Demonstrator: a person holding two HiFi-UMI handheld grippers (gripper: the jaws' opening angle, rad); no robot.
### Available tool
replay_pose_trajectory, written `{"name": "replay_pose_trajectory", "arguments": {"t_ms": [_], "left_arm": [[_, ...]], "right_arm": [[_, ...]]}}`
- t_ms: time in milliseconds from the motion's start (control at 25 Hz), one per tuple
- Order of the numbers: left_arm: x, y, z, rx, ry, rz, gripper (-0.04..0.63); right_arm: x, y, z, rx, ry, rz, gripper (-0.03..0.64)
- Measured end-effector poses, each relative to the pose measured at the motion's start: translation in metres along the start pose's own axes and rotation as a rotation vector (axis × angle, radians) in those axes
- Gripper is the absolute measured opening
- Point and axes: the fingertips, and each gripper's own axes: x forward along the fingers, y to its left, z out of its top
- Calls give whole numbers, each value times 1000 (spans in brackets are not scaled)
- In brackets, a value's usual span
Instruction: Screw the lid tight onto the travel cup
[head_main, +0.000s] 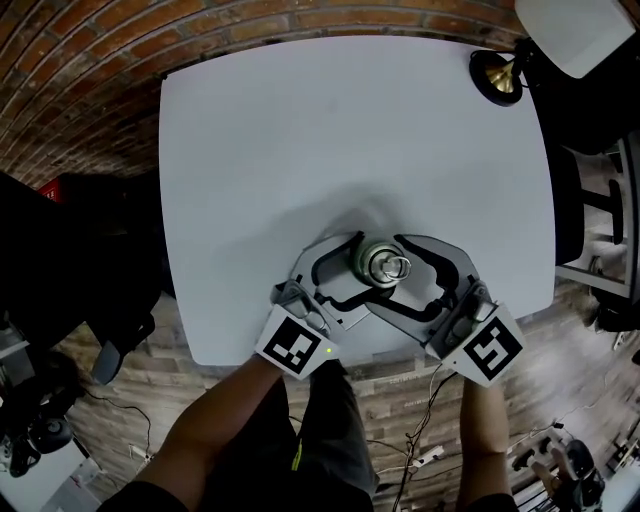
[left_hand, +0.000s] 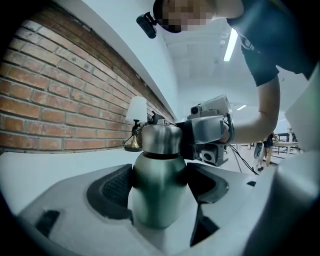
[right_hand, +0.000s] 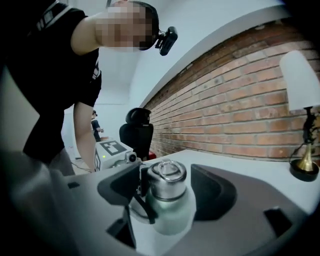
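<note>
The left gripper (head_main: 356, 270) is closed on the travel cup (head_main: 385, 265). Its own view shows both dark pads pressed against the green-grey body (left_hand: 159, 187), one at 9 o'clock and one at 3 o'clock, below the steel lid (left_hand: 160, 139). The right gripper (head_main: 405, 276) comes in from the opposite side with its jaws apart, straddling the lid. In its own view a narrow gap shows between the lid (right_hand: 167, 180) and the pad at 3 o'clock, while contact on the 9 o'clock side cannot be told. The cup stands upright on the white table (head_main: 300, 140), near the table's 6 o'clock edge. Only the head view and the right gripper view show the ring on top of the lid. Only the left gripper view shows the cup's full body. The lamp (head_main: 497, 75) stands well apart, at the table's 1 o'clock corner.
</note>
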Motion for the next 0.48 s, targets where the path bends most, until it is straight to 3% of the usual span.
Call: {"name": "replay_pose_trajectory", "arguments": {"t_ms": [80, 280, 400, 480], "left_arm": [[0, 0, 0, 6, 1, -1, 341], [-1, 0, -2, 0, 4, 0, 342], [-1, 0, -2, 3, 4, -1, 341], [-1, 0, -1, 11, 3, 1, 342]], "right_arm": [[5, 2, 1, -35, 19, 54, 296], [14, -3, 0, -71, 41, 73, 269], [14, -4, 4, -62, 4, 12, 268], [14, -6, 8, -60, -31, -85, 268]]}}
